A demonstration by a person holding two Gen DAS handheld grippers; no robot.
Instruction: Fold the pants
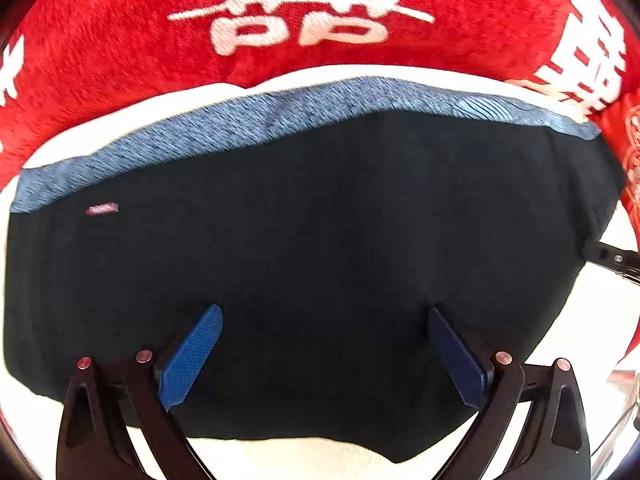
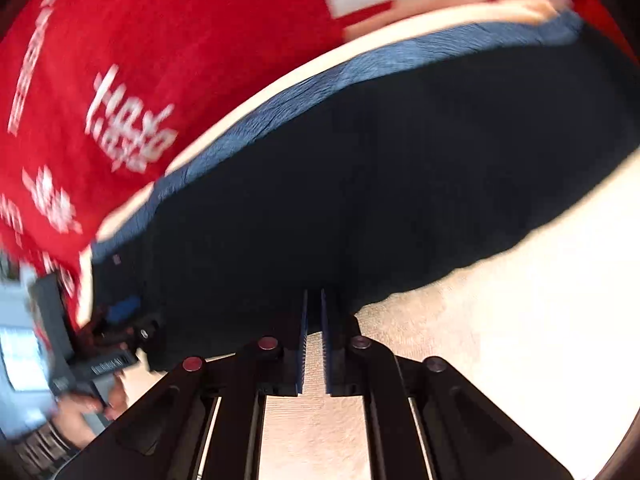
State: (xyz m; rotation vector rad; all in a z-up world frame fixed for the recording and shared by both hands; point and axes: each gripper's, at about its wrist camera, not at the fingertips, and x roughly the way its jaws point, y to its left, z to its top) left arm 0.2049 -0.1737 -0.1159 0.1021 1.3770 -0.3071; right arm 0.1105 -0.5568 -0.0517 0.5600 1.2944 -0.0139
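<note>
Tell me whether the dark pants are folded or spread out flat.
Folded: the dark navy pants form one compact block with the blue-grey waistband along the far edge; no legs extend onto the white surface.

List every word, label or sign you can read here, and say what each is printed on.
Large white double-happiness character "囍": on the red blanket.
White script on the red blanket, right wrist view: too blurred to read.
Other white characters at the blanket's edges: cut off, unreadable.
Small pink tag on the dark pants: too small to read.
Lettering on the left gripper's body: blurred.
</note>
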